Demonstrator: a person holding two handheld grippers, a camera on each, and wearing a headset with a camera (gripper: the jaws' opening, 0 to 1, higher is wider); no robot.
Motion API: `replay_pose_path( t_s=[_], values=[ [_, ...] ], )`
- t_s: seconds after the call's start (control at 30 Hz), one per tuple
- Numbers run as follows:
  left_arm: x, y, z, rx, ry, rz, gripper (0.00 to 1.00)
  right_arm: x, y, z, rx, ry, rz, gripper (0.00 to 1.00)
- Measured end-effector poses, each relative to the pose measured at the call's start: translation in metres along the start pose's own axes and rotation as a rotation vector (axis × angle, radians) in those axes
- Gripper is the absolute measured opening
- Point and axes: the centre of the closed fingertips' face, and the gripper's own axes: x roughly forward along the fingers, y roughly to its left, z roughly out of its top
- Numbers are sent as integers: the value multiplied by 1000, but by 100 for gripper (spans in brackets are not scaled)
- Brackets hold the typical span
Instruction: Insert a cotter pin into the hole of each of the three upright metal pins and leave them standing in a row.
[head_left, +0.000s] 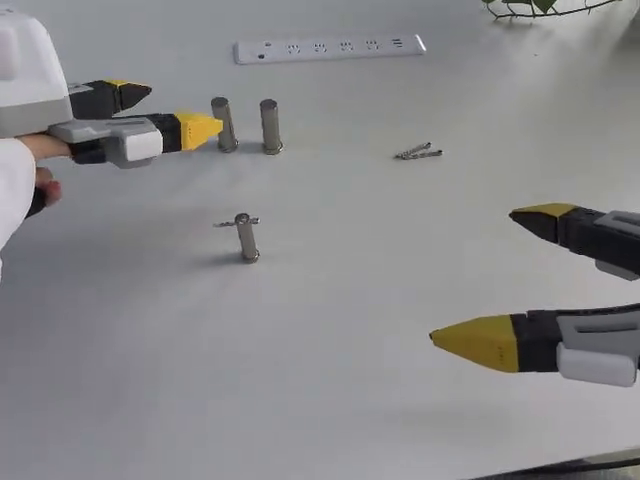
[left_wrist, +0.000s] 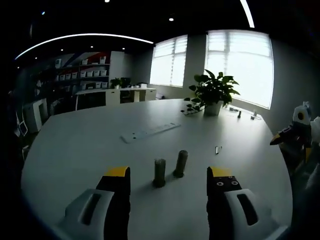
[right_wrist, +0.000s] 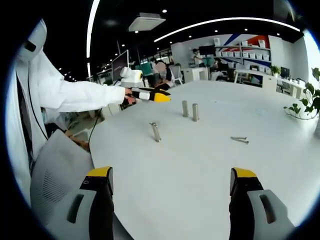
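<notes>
Two plain upright metal pins stand side by side at the back, one (head_left: 223, 124) (left_wrist: 159, 173) (right_wrist: 184, 108) nearer my left gripper, the other (head_left: 270, 126) (left_wrist: 181, 163) (right_wrist: 195, 112) beside it. A third upright pin (head_left: 246, 237) (right_wrist: 156, 132) stands nearer, with a cotter pin through its top. Loose cotter pins (head_left: 419, 152) (left_wrist: 217, 149) (right_wrist: 239, 139) lie to the right. My left gripper (head_left: 170, 112) (left_wrist: 169, 185) is open, just left of the back pair. My right gripper (head_left: 490, 280) (right_wrist: 170, 182) is open at the right, holding nothing.
A white power strip (head_left: 328, 47) (left_wrist: 148, 132) lies at the back of the white table (head_left: 330, 380). A potted plant (left_wrist: 212, 92) stands at the far edge. A person's white sleeve (right_wrist: 75, 95) reaches in with the left gripper.
</notes>
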Motion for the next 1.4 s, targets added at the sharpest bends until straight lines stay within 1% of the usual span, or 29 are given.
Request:
replay_pose_path(
  t_s=[0.07, 0.13, 0.23, 0.27, 0.33, 0.37, 0.43, 0.5, 0.53, 0.6, 0.7, 0.77, 0.83, 0.87, 0.9, 0.93, 0.97, 1.0, 1.07, 1.1, 1.13, 1.17, 1.2, 1.27, 1.4],
  values=[
    [9, 5, -1, 19, 8, 19, 54, -1, -1, -1, 5, 2, -6, 95],
    [17, 9, -2, 24, 20, 28, 52, -1, -3, -3, 10, 7, -12, 95],
    [27, 12, -4, 22, 37, 26, 43, -1, -3, -5, 18, 10, -12, 94],
    [30, 12, -6, 26, 44, 27, 39, -1, -2, -6, 13, 12, -6, 94],
    [36, 12, -10, 56, 64, 20, 32, 0, -2, -6, 0, 15, -4, 94],
    [38, 12, -13, 61, 81, 17, 31, 0, -2, -6, -1, 15, -3, 94],
    [43, 14, -19, 93, 115, 18, 31, 0, -2, -5, 6, 11, -3, 94],
    [47, 15, -19, 94, 118, 23, 30, 0, -3, -5, 8, 7, -5, 93],
    [49, 16, -20, 90, 121, 23, 28, 0, -4, -5, 9, 6, -3, 93],
    [52, 16, -22, 100, 134, 26, 24, 1, -5, -6, 7, 8, 1, 92],
    [56, 17, -24, 104, 144, 28, 23, 3, -5, -6, 5, 7, 2, 92],
    [58, 17, -25, 107, 147, 27, 20, 4, -5, -5, 12, -1, 6, 92],
    [59, 17, -27, 109, 161, 19, 14, 5, -5, -5, 15, -4, 7, 91],
    [60, 16, -28, 112, 168, 14, 14, 6, -5, -6, 17, -4, 8, 91],
    [60, 15, -27, 136, 171, 10, 13, 7, -5, -6, 18, -2, 10, 91],
    [60, 9, -26, 182, 177, 2, 12, 7, -4, -7, 19, 0, 12, 91],
    [60, 9, -26, 192, 181, 12, 12, 7, -4, -7, 18, 0, 13, 91],
    [60, 8, -27, 195, 184, 12, 12, 8, -4, -8, 18, 1, 14, 91],
    [60, 8, -26, 175, 176, 11, 11, 8, -4, -9, 20, 2, 16, 91],
    [59, 8, -26, 179, 176, 12, 11, 9, -4, -9, 20, 4, 16, 91],
    [59, 7, -26, 149, 180, 16, 11, 9, -4, -9, 19, 6, 16, 91],
    [58, 8, -27, 143, 186, 22, 11, 9, -4, -9, 19, 7, 17, 90],
    [58, 8, -26, 161, 199, 34, 11, 9, -4, -10, 16, 9, 17, 90],
    [56, 7, -25, 179, 205, 43, 10, 9, -4, -12, 16, 17, 21, 89],
    [51, 8, -24, 173, 222, 67, 10, 8, -4, -13, 18, 22, 18, 89]
  ],
)
